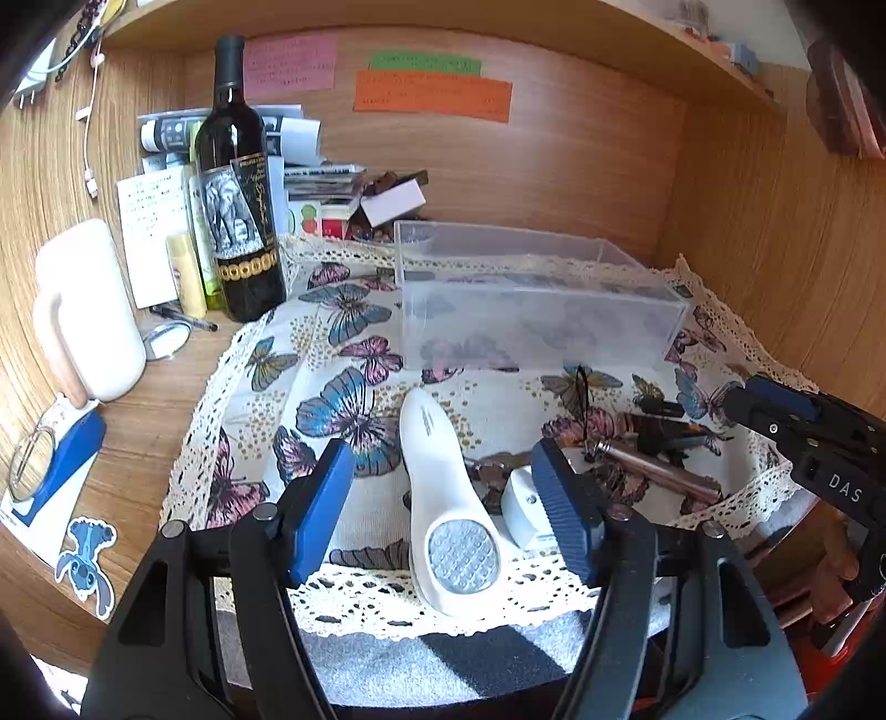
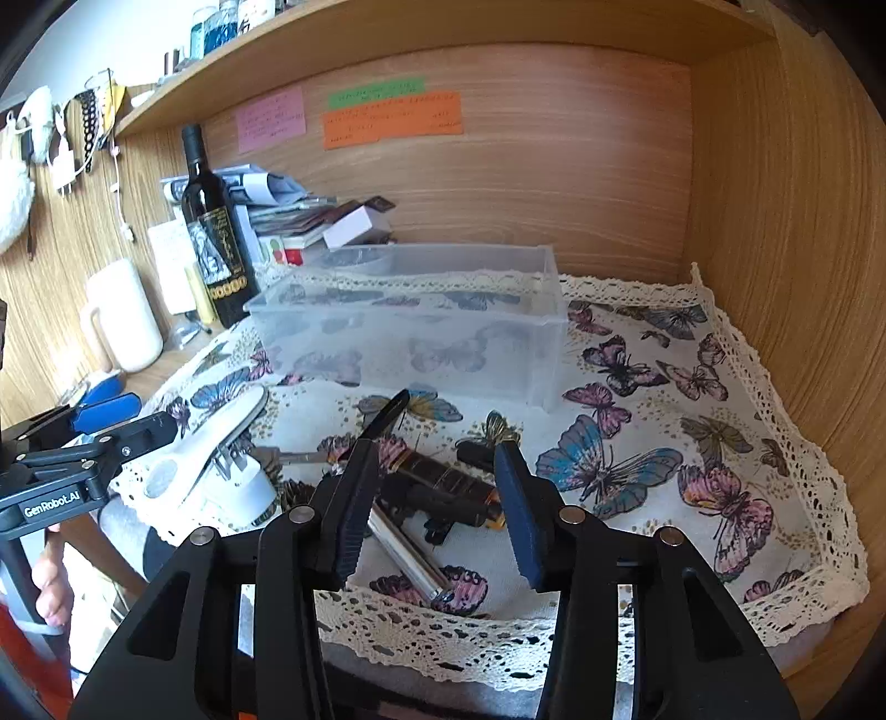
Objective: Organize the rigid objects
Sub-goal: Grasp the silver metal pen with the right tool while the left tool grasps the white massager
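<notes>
A clear plastic bin (image 1: 531,299) stands empty on the butterfly cloth (image 1: 343,332); it also shows in the right wrist view (image 2: 410,327). A white foot file (image 1: 446,509) lies between the fingers of my open left gripper (image 1: 448,498), not gripped. A white plug adapter (image 1: 523,507) lies beside it. My open right gripper (image 2: 437,498) hovers over a dark cylindrical object (image 2: 443,482) and a metal tube (image 2: 410,559). The foot file (image 2: 210,443) and the left gripper (image 2: 105,415) show at the left of the right wrist view.
A wine bottle (image 1: 238,194), a cream jug (image 1: 88,310), papers and small boxes (image 1: 332,188) crowd the desk's back left. Wooden walls close the back and right; a shelf (image 2: 443,33) hangs overhead. The cloth's right side (image 2: 692,421) holds nothing.
</notes>
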### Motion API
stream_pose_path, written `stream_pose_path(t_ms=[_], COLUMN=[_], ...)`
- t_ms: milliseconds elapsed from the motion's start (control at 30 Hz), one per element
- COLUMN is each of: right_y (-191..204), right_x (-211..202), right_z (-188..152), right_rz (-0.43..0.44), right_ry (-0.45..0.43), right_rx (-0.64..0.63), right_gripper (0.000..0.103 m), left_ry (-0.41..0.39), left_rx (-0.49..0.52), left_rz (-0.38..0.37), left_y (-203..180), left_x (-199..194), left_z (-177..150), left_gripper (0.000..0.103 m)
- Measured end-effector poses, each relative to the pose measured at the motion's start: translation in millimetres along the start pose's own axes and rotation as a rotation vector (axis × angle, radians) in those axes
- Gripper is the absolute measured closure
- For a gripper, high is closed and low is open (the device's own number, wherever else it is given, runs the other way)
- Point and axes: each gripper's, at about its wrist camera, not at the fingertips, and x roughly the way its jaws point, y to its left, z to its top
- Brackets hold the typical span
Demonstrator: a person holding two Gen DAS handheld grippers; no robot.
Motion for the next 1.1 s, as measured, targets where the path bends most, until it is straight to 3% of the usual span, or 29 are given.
stream_pose_path(t_ms=[200, 367, 533, 767, 1100], right_y=[11, 18, 24, 34, 43], right_x=[24, 38, 49, 64, 62], right_z=[-14, -18, -17, -15, -17], right_rz=[0.03, 0.071, 0.076, 0.103, 0.111], right_ry=[0.094, 0.149, 0.177, 0.224, 0.182], right_rx=[-0.059, -0.084, -0.11, -0.156, -0.164], right_gripper=[0.074, 0.083, 0.083, 0.082, 0.089], left_ry=[0.079, 0.088, 0.098, 0.071, 0.06], left_rx=[-0.008, -0.016, -0.017, -0.033, -0.04], left_rz=[-0.001, -0.013, -0.016, -0.007, 0.009], left_y=[0, 0, 0, 1, 5], left_x=[16, 18, 27, 35, 27], left_z=[-22, -32, -37, -36, -31], left_gripper=[0.047, 0.05, 0.059, 0.06, 0.063])
